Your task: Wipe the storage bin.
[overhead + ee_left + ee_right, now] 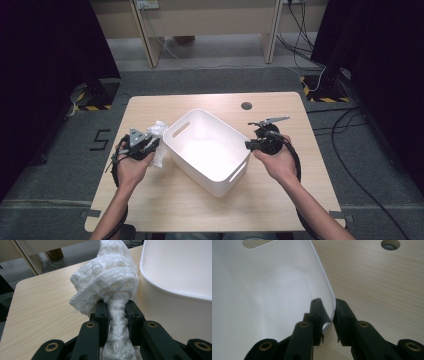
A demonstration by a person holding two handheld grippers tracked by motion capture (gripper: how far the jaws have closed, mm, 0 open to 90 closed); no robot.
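A white knitted cloth [159,131] hangs bunched beside the left end of a white plastic bin [200,114] in the middle of the table. My left gripper [152,145] is shut on it. In the left gripper view a twisted strand of the cloth [107,280] runs between the jaws of the left gripper [117,303], close to the bin's outer wall [175,277]. My right gripper [248,145] is at the bin's right side. In the right gripper view the jaws of the right gripper [329,302] straddle the bin's wall [274,290], one inside and one outside, shut on the rim.
The wooden table [165,200] has a round cable hole [246,106] behind the bin, also visible as the cable hole [390,244] in the right gripper view. The bin holds nothing. Dark curtains and cables lie on the floor around the table.
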